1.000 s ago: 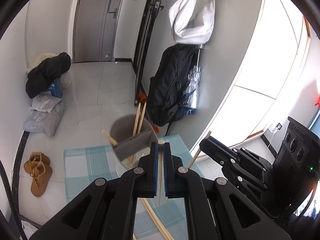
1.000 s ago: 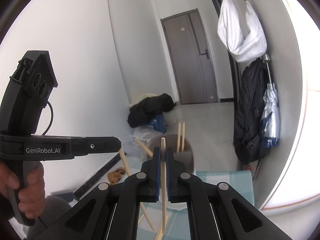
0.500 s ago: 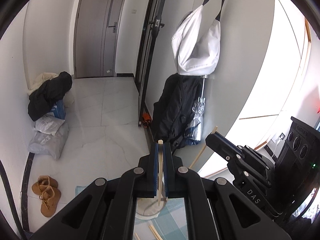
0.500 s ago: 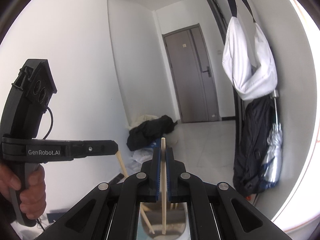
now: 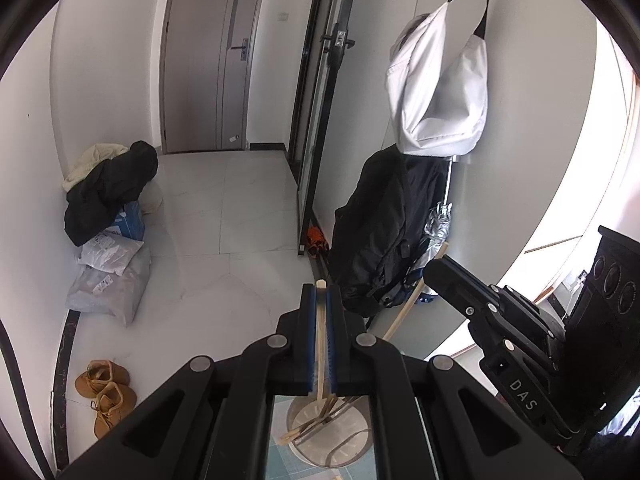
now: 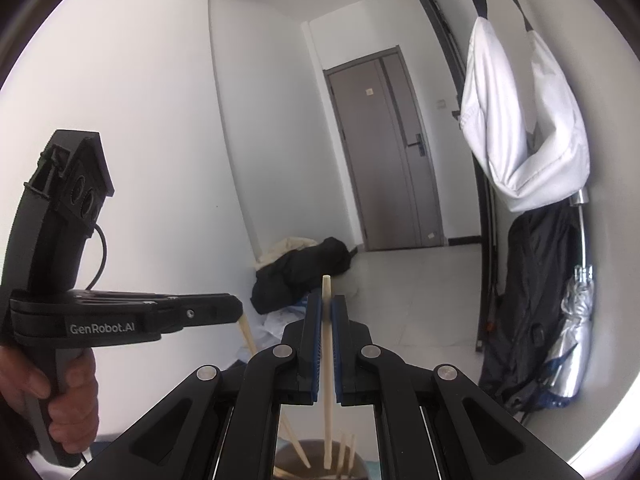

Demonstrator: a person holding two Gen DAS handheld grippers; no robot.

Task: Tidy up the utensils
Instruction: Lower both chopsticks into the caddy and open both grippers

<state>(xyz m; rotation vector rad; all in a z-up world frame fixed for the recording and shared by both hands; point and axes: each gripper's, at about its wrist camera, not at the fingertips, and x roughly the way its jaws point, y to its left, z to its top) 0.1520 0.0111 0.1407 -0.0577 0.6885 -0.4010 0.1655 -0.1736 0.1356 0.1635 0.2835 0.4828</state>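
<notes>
Pale wood is showing between both pairs of blue-padded fingers. In the left wrist view the left gripper [image 5: 321, 312] is pinching a chopstick [image 5: 320, 344] that is standing nearly upright, its top end poking just above the fingertips and its lower part running down toward the grey holder [image 5: 344, 440] directly beneath. The jaws are drawn in almost completely, with only the stick's thickness between the pads. Inside the holder several more chopsticks [image 5: 308, 426] are leaning against a divider.

In the right wrist view the right gripper [image 6: 327, 320] is likewise clamping a second chopstick [image 6: 327, 368], upright, its tip rising above the fingers and its lower end hanging over the holder [image 6: 312, 462], where other sticks are leaning. Its jaws are also nearly together around the stick.

Each gripper is appearing in the other's view: the right one at the right of the left view with a stick jutting from it, the left one at the left of the right view, gripped by a hand [image 6: 52, 400].

The holder is being largely covered by the gripper bodies and cut off at the bottom edge, so whether either held stick is touching it cannot be told. A teal checked cloth [image 5: 280, 460] is barely visible beneath.
</notes>
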